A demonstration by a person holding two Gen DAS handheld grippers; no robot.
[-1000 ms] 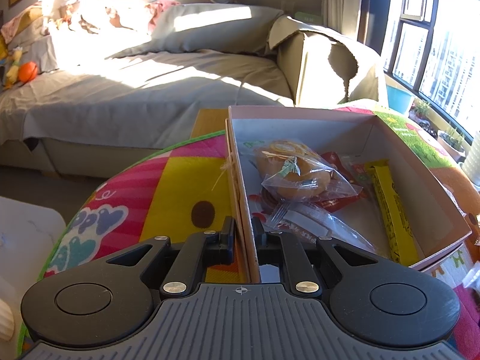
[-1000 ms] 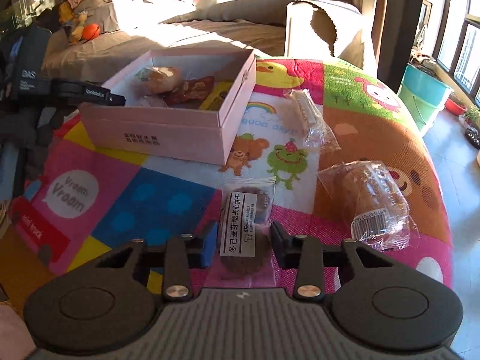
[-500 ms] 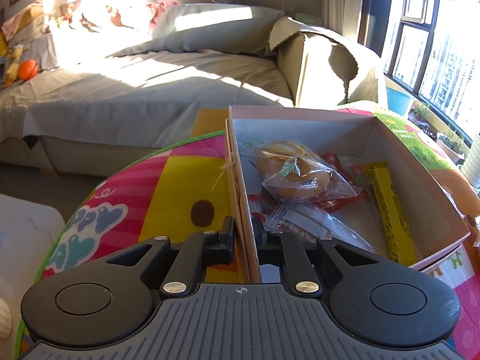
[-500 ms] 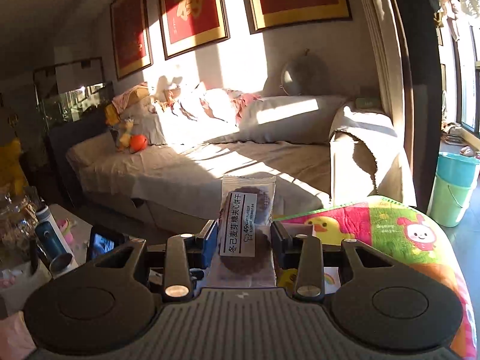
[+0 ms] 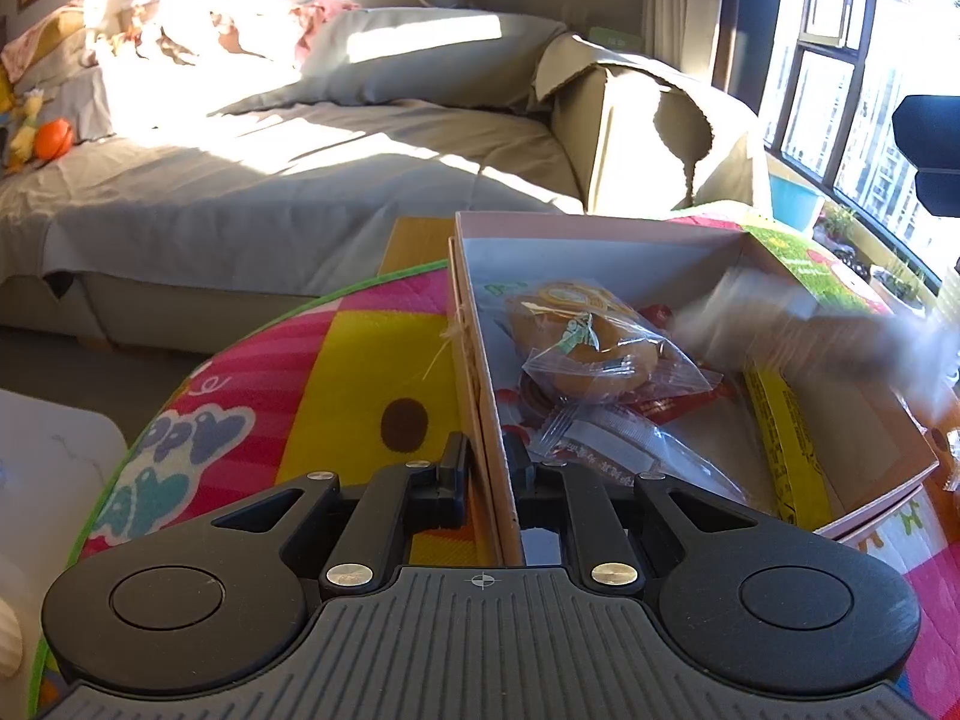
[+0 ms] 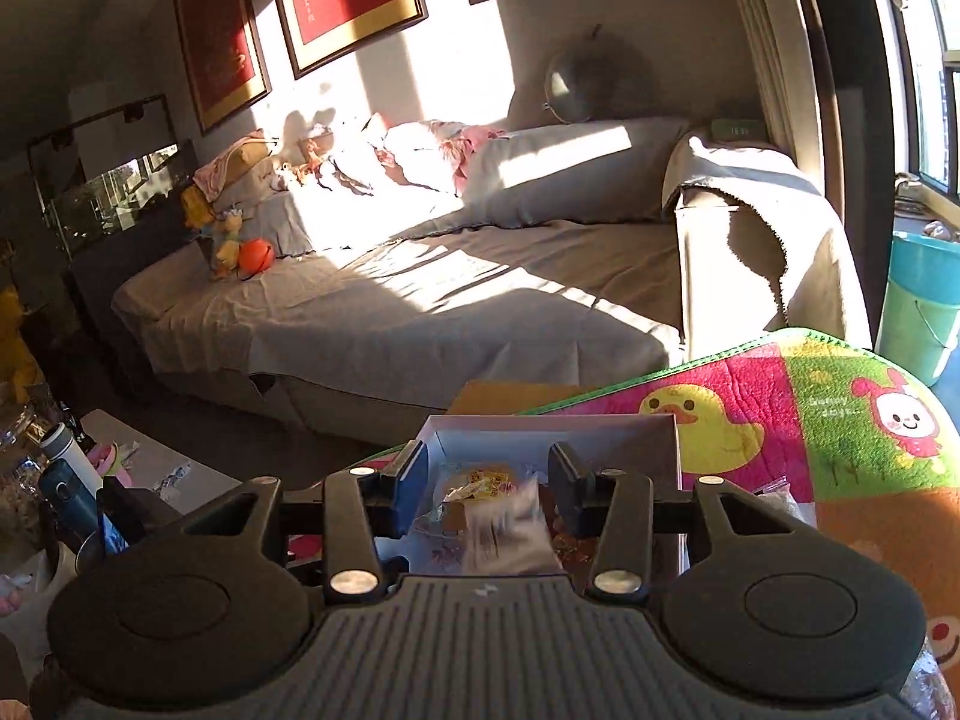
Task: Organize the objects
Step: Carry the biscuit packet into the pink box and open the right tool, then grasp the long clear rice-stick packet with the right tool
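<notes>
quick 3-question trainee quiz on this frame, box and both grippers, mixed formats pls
1. True or false: the left gripper is shut on the near wall of the pink box.
2. The snack packet under the right gripper is: A) pinched between the pads, B) loose and blurred over the box, C) lying on the sofa.
3. Fill in: the long snack bar inside the box is ____ in colour.

Key: 1 true; 2 B; 3 yellow.
</notes>
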